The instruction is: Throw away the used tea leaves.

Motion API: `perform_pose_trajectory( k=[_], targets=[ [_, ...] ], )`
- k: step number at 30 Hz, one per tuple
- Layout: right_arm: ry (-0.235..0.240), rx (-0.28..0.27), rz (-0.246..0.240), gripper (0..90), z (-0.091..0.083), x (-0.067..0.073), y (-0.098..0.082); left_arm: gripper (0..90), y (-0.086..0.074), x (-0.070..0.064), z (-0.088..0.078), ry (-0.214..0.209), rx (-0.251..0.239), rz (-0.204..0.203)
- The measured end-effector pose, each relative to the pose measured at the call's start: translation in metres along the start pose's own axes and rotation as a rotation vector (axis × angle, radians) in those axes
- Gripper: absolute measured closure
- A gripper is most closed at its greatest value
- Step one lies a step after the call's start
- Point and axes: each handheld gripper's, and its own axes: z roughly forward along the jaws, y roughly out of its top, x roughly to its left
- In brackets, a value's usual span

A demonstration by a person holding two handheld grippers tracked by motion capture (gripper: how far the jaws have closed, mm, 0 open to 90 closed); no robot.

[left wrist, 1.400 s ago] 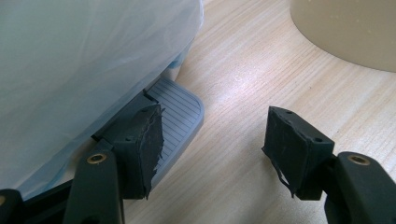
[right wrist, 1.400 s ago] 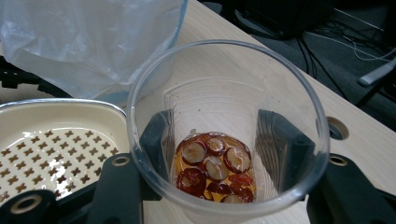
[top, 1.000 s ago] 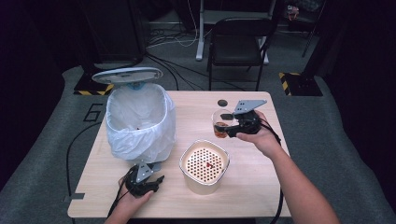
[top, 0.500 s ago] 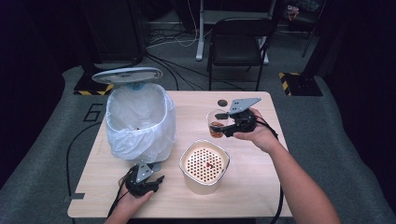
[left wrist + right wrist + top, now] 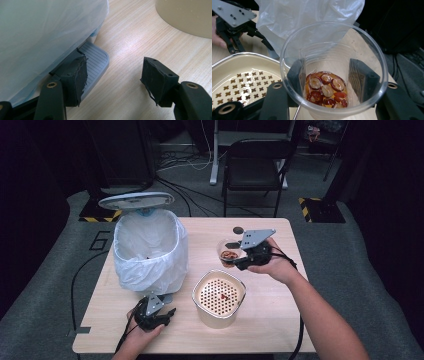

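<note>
Two grippers up top: my right gripper grips the clear cup above the table, beside the strainer pot. Left gripper view: jaws apart over the bin pedal. Right gripper view: sliced red fruit in amber liquid inside the cup.

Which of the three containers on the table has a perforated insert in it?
The cream pot at the front middle: a strainer insert with rows of holes sits in its top. The bag-lined bin and the clear cup have none.
</note>
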Motion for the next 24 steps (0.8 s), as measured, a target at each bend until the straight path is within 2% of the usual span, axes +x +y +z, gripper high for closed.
perform_pose_trajectory(
  k=[3, 6, 8, 9, 10, 12, 13, 14, 15, 16, 17, 22, 23, 24],
  targets=[
    [-0.020, 0.006, -0.059, 48.0, -0.002, 0.006, 0.004, 37.2, 0.000, 0.000, 0.000, 0.000, 0.000, 0.000],
    [-0.039, 0.017, -0.147, 48.1, -0.003, 0.015, 0.007, 37.2, 0.000, 0.000, 0.000, 0.001, 0.000, 0.000],
    [-0.041, 0.021, -0.163, 48.1, -0.003, 0.017, 0.007, 37.2, 0.000, 0.000, 0.000, 0.001, 0.000, 0.001],
    [-0.043, 0.030, -0.192, 48.2, -0.003, 0.020, 0.008, 37.2, 0.000, 0.000, 0.000, -0.005, 0.005, 0.002],
    [-0.048, 0.046, -0.241, 48.3, -0.003, 0.025, 0.009, 37.2, 0.000, 0.000, 0.000, -0.003, 0.003, 0.001],
    [-0.045, 0.056, -0.259, 48.3, -0.002, 0.027, 0.009, 37.2, 0.000, 0.000, 0.000, -0.004, 0.004, 0.002],
    [-0.046, 0.062, -0.281, 48.4, -0.002, 0.029, 0.010, 37.2, 0.000, 0.000, 0.000, -0.004, 0.005, 0.002],
    [-0.047, 0.082, -0.322, 48.4, -0.002, 0.033, 0.012, 37.2, 0.000, 0.000, 0.000, -0.005, 0.005, 0.003],
    [-0.047, 0.082, -0.322, 48.4, -0.002, 0.033, 0.012, 37.2, 0.000, 0.000, 0.000, -0.004, 0.005, 0.003],
    [-0.049, 0.100, -0.354, 48.4, -0.002, 0.036, 0.014, 37.2, 0.000, 0.000, 0.000, -0.003, 0.004, 0.003],
    [-0.049, 0.100, -0.354, 48.4, -0.002, 0.036, 0.014, 37.2, 0.000, 0.000, 0.000, -0.006, 0.005, 0.003],
    [-0.063, 0.156, -0.436, 48.4, -0.002, 0.041, 0.021, 37.1, 0.000, 0.000, 0.000, -0.005, 0.006, 0.004],
    [-0.063, 0.156, -0.436, 48.4, -0.002, 0.041, 0.021, 37.1, 0.000, 0.000, 0.000, -0.003, 0.004, 0.004],
    [-0.069, 0.172, -0.470, 48.4, -0.002, 0.042, 0.023, 37.1, 0.000, 0.000, 0.000, -0.004, 0.005, 0.004]
  ],
)
